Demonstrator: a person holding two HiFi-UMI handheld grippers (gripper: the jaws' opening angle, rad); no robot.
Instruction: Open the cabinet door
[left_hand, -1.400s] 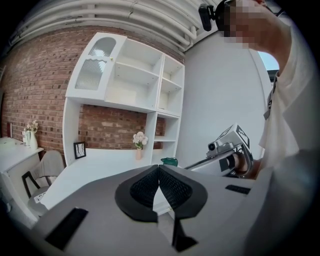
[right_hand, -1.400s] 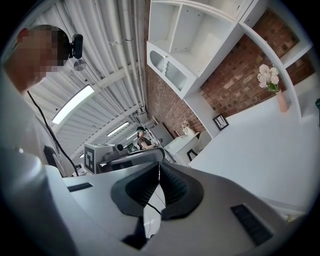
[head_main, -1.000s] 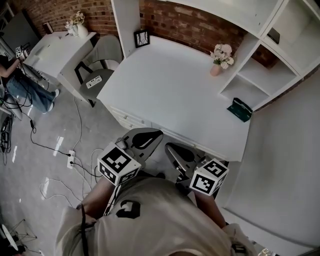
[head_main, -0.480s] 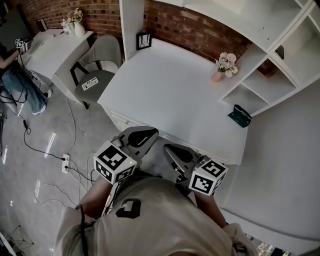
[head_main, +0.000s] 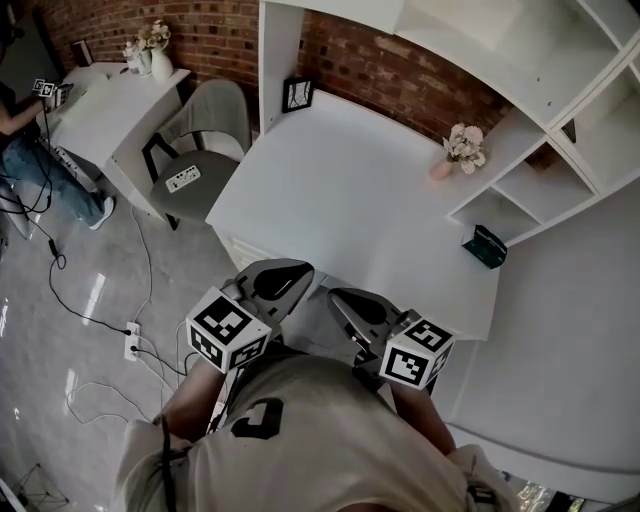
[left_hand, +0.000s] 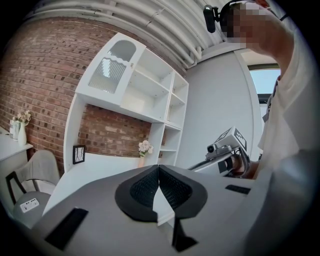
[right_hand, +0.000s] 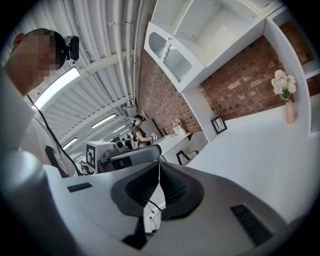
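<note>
Both grippers held low, close in front of the body, just short of the near edge of the white desk (head_main: 350, 200). L gripper (left_hand: 159, 170): jaws closed tip to tip, nothing btwn them. R gripper (right_hand: 159, 167): same, pads meeting, empty. I take the target to be the cabinet door (left_hand: 114, 67), the arched, glazed panel at the top L end of the white shelf unit (left_hand: 150, 95) against the brick wall. It sits high above the desk's far L corner, above the small picture frame (head_main: 297, 95) and well L of the flower vase (head_main: 462, 150). Key relation: the door is up and across the desk from both grippers, well apart from either. In the L gripper view it sits up and to the L of the jaw line; in the R gripper view it is high, roughly over the jaw line. Both grippers point about level, so either needs a clear tilt up plus a long reach fwd. Door's long axis is upright, so I'd expect jaws to close across a vertical edge or pull. Handle and hinge side too small to tell from here. My read: L gripper is on the door's side of the body, so prob. the nearer one, R more or less beside it. Task not yet started; jaws must open before any grab.
</note>
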